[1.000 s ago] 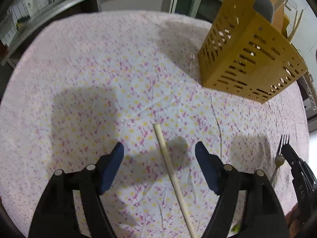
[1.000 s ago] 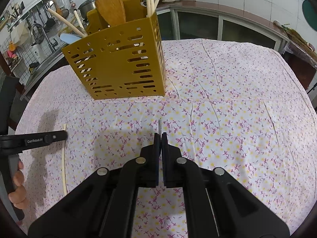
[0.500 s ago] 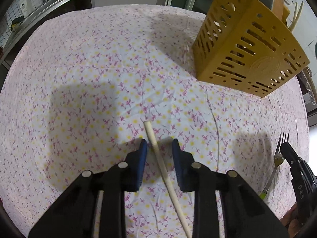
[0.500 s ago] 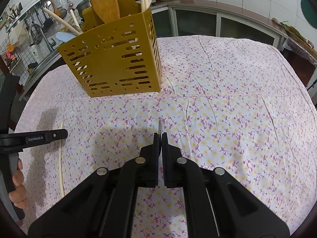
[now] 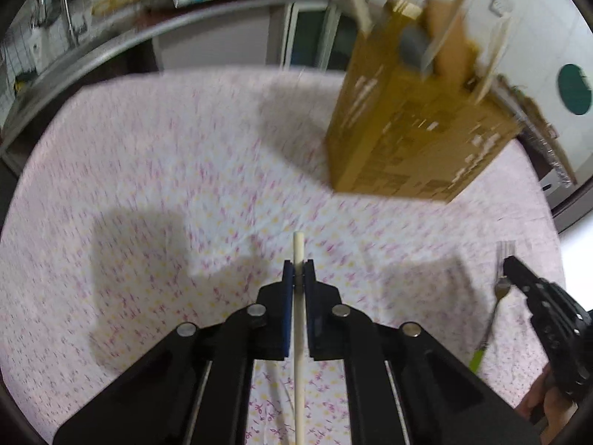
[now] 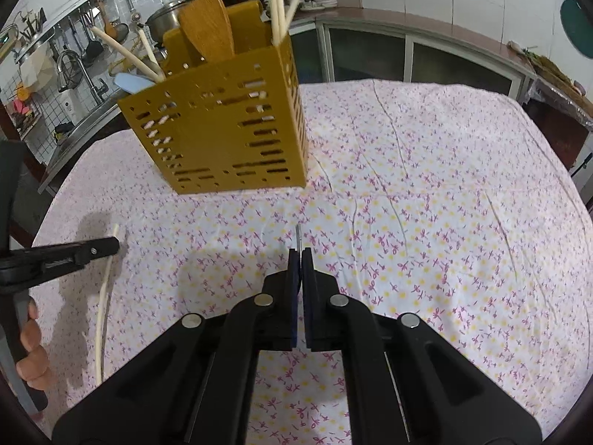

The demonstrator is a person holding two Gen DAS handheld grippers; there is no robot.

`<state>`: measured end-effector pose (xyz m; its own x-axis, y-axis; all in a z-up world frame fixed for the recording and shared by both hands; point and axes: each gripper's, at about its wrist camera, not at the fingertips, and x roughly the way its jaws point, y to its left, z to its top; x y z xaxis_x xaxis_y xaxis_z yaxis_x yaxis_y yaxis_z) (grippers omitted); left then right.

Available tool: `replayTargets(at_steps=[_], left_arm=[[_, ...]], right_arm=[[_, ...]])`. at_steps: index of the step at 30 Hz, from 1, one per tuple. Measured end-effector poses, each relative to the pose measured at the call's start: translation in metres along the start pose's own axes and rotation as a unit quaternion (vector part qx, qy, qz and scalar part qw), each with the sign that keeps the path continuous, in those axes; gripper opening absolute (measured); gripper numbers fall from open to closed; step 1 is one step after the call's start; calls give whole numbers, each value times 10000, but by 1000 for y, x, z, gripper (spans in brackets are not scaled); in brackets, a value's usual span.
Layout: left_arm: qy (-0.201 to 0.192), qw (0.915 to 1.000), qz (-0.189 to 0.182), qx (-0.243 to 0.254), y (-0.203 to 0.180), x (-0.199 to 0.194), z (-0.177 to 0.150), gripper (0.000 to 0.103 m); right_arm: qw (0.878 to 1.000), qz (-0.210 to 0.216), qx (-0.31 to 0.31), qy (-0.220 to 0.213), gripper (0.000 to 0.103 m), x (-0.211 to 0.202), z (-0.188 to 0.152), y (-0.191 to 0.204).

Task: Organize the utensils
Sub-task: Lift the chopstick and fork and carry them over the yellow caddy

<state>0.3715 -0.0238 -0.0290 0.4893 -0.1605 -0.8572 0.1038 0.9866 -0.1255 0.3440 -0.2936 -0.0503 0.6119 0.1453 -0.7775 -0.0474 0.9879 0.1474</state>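
Tablecloth, white with small pink and yellow flowers, covers the whole tabletop, and most of it lies bare. In the right wrist view the cloth's left edge runs beside a steel sink counter, the far edge faces dark cabinet doors, and the right half of the tabletop is open cloth out to its rounded right edge.

Near the left edge of the tabletop, the left gripper comes in from the side, held by a person's hand. Its jaws are clamped on a long cream-coloured chopstick, gripped close to its far tip; the rest of the stick trails back toward the near edge, and whether it touches the cloth cannot be told. In the left wrist view the left gripper has its blue pads pressed on either side of the chopstick, whose blunt end pokes out just past the fingertips.

Toward the far left of the tabletop stands a mustard-yellow slotted plastic utensil holder, upright, with a wooden spatula and several pale chopsticks sticking out of it. Open cloth lies between the holder and both grippers.

At the middle near edge, the right gripper is closed on a thin metal fork, seen edge-on. The left wrist view shows that fork with a green handle end, its tines reaching forward of the right gripper.
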Motion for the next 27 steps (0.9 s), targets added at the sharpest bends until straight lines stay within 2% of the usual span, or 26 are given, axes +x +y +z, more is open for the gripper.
replayTargets(at_steps=[5,11,19,27], left_arm=[[-770,9965,-321,100,-1,-42,8,6],[-1555,9860,-478,361,-22,-91,17,6],[-2598,9621,-535,628,-46,-139,47,6],[-3526,9300,-734,737,-64,-173,89,6]], right_arm=[[9993,-19,-113,-352,3,-21,9,9],[9955,-91,-299,-898,3,-53,25,18],[9829,-336,-585,-1713,3,-99,65,29],[9602,-789,-792,-2561,3,-129,121,25]])
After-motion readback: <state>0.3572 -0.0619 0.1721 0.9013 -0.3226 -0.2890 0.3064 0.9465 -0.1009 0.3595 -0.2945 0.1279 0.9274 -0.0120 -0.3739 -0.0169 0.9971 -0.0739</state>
